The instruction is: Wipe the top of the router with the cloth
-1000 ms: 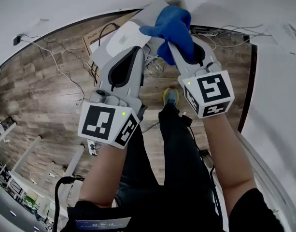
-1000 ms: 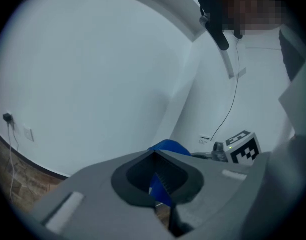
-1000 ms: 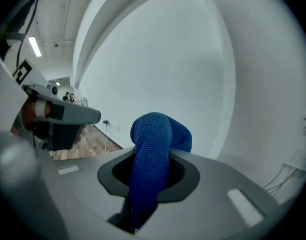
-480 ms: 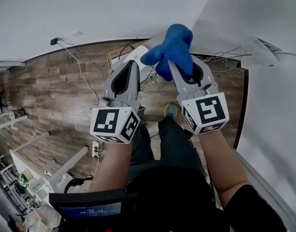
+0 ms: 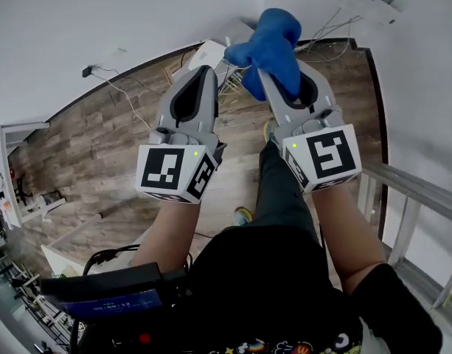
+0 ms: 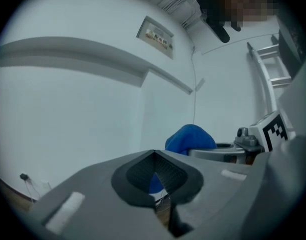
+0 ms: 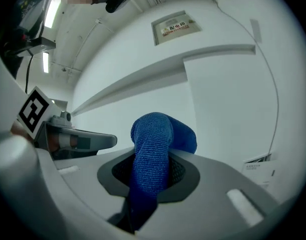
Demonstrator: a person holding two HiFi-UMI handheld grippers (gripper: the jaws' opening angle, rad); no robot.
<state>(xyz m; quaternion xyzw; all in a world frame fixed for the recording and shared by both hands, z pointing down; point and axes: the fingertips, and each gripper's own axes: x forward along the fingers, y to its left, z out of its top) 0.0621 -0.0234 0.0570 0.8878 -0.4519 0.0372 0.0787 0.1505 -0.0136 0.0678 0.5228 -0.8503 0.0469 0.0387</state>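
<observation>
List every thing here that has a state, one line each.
left gripper: shut, nothing between the jaws.
right gripper: shut on the blue cloth.
blue cloth: bunched, clamped, sticking out past the jaws.
router: down beyond the grippers, not touched by the cloth.

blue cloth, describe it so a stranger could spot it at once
Two grey grippers reach out over a wood floor. The right gripper is shut on the blue cloth, which bunches up past its tips. Its bright blue, soft bundle stands out from the grey jaws; the left gripper beside it holds nothing.
</observation>
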